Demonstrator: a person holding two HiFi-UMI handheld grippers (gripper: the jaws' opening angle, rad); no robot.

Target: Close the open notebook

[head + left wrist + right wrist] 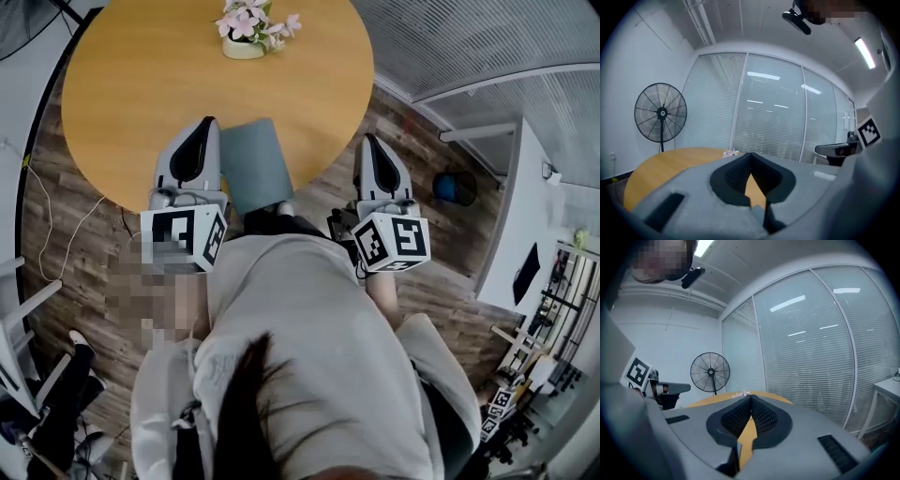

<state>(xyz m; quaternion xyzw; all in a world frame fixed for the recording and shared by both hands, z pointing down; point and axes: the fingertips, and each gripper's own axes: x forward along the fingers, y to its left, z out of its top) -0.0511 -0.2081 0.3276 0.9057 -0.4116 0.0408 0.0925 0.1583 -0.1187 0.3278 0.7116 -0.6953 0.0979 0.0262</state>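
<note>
Your left gripper (208, 122) and right gripper (367, 139) are both closed and empty, ribbed black pads meeting. The flat grey-green notebook (255, 164) lies shut at the round wooden table's (141, 94) near edge between them, its left edge hidden.

A round wooden table (141, 84) carries a pot of pink flowers (246, 36) near its far edge. A fan (660, 112) stands beyond it, before window blinds (768, 117).

I wear a light grey shirt (319, 337); hair (246, 412) dark. My left gripper (207, 123) and right gripper (367, 140): grey shells, black-and-white marker cubes (183, 239).
</note>
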